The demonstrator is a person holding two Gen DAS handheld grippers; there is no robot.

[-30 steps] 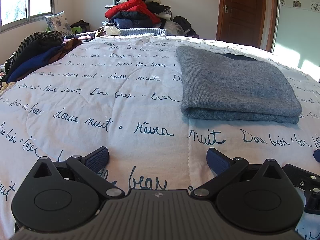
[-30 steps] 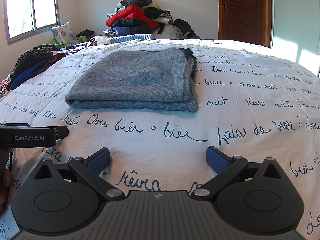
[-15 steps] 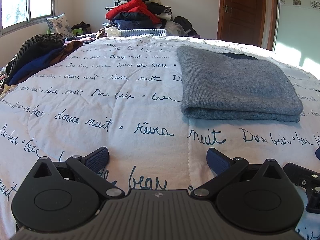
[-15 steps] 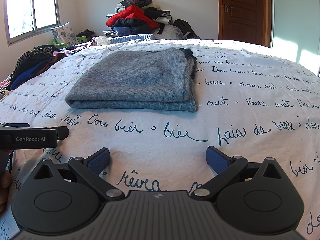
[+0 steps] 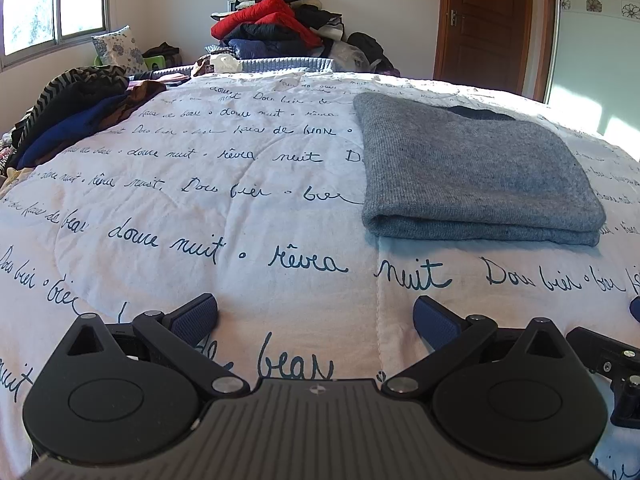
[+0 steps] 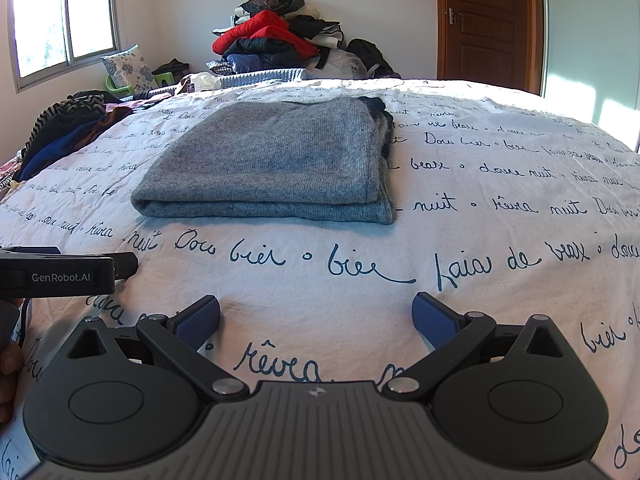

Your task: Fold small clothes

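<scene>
A grey knit garment (image 5: pixel 476 176) lies folded into a flat rectangle on the white bedspread (image 5: pixel 224 208) printed with dark script; it also shows in the right wrist view (image 6: pixel 272 164). A dark piece peeks out at its far edge (image 6: pixel 376 106). My left gripper (image 5: pixel 316 316) is open and empty, low over the bedspread, short of the garment and to its left. My right gripper (image 6: pixel 316 314) is open and empty, short of the garment's near fold. The left gripper's body (image 6: pixel 60 274) shows at the left of the right wrist view.
A pile of unfolded clothes (image 5: pixel 76 112) lies at the bed's left edge. A heap of red and dark clothes (image 5: pixel 280 28) stands beyond the far edge. A wooden door (image 5: pixel 488 20) is at the back right, a window (image 6: pixel 64 20) at the left.
Both grippers stay open and nearly still. The views have shifted very slightly; the garment has not moved.
</scene>
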